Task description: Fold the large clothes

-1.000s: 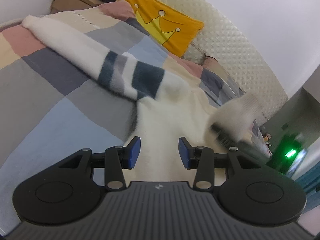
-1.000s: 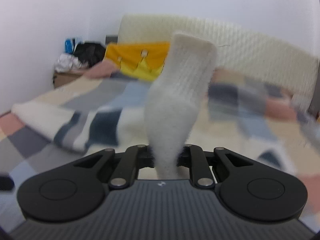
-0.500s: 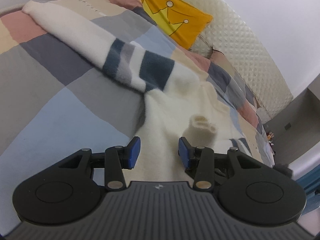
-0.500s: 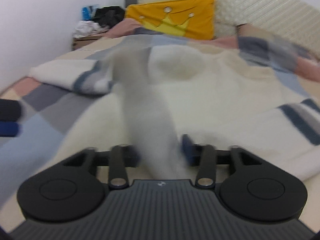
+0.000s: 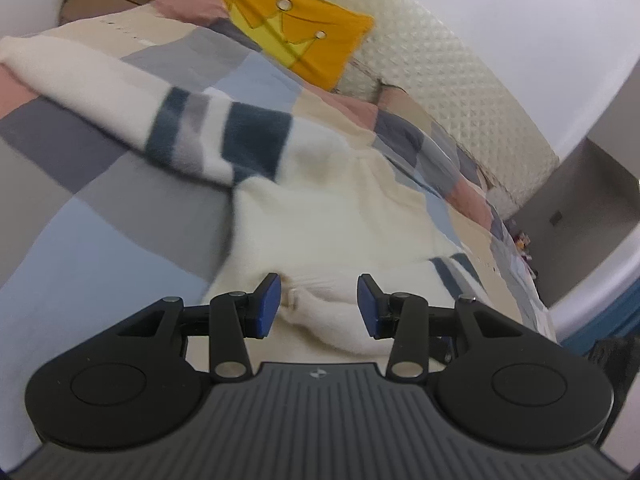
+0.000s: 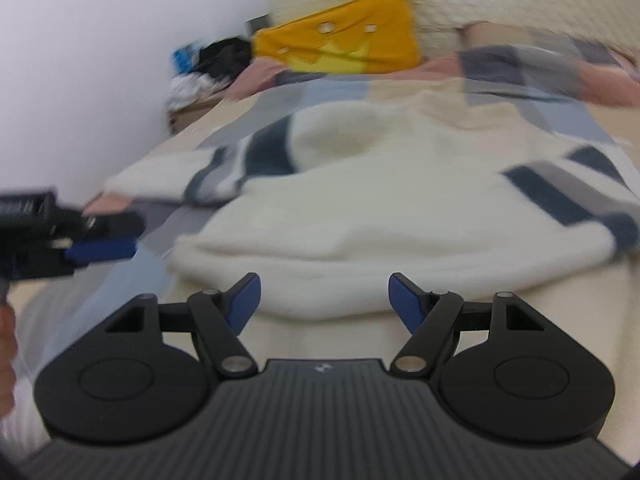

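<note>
While the cream sweater (image 6: pixel 360 216) lies spread on the patchwork bed (image 5: pixel 104 248), the right gripper (image 6: pixel 324 296) spreads its fingers wider, pinching nothing; the left gripper (image 5: pixel 319 304) stands parted, apparently empty. Soft, limp knit: grasp at the near hem.

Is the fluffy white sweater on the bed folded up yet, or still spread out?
Mostly spread out. The sweater lies flat on the bed, its striped sleeves stretched out to both sides. Only its near edge looks rolled over.
</note>
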A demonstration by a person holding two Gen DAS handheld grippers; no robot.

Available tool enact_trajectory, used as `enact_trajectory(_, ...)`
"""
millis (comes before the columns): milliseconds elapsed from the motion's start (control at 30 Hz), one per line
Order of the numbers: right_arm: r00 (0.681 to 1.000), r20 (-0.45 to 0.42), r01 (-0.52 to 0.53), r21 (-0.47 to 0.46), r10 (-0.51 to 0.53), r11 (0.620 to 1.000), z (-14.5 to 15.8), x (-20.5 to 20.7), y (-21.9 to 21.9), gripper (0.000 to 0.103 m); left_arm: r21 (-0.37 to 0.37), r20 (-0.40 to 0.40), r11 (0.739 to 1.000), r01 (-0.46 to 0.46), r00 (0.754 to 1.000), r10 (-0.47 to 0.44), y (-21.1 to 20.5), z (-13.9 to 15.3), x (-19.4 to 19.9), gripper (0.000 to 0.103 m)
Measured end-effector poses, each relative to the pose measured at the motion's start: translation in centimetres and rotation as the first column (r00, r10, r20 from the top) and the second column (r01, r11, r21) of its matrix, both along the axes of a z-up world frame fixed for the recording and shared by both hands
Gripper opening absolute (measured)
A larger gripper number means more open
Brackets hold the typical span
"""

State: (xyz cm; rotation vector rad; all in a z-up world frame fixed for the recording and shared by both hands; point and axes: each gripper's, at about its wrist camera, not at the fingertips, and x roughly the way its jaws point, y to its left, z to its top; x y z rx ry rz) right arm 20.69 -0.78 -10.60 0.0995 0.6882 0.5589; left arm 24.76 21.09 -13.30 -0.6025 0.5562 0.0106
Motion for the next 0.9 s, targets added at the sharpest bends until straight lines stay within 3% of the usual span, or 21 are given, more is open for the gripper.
enact_trajectory(133,0.998,-0.016,0.060,0.026,-0.060,0.998,-0.3,2.0,-1.4,0.072,0.027,-0.016,0.998,0.048,0.999,-0.048,-0.6,-0.1,2.2,0.048)
enact_trajectory(300,0.998,-0.036,0.061,0.092,-0.058,0.994,-1.1,3.8,-1.9,0.055,0.076,-0.049,0.992,0.098,0.994,-0.094,-1.4,-1.1,4.5,0.045)
enact_trajectory(400,0.999,-0.041,0.015,0.100,-0.011,0.995,-1.4,4.5,-0.7,0.047,0.093,-0.078,0.986,0.136,0.989,-0.129,-1.9,-1.6,5.3,0.034)
enact_trajectory(467,0.999,-0.047,-0.022,0.101,0.027,0.995,-1.8,4.9,0.6,0.041,0.108,-0.092,0.984,0.144,0.987,-0.134,-2.1,-1.8,5.3,0.022)
enact_trajectory(533,0.996,-0.063,-0.052,0.094,0.058,0.994,-2.4,5.3,1.8,0.036,0.115,-0.091,0.982,0.148,0.986,-0.138,-2.1,-1.8,5.1,0.019)
enact_trajectory(733,0.981,-0.133,-0.134,0.085,0.144,0.987,-4.5,5.4,3.7,0.034,0.098,-0.142,0.979,0.180,0.976,-0.165,-1.6,-2.9,5.0,0.016)
enact_trajectory(900,0.970,-0.189,-0.135,0.116,0.155,0.984,-4.6,5.1,3.3,0.034,0.112,-0.177,0.976,0.187,0.970,-0.165,-2.0,-4.1,5.3,0.016)
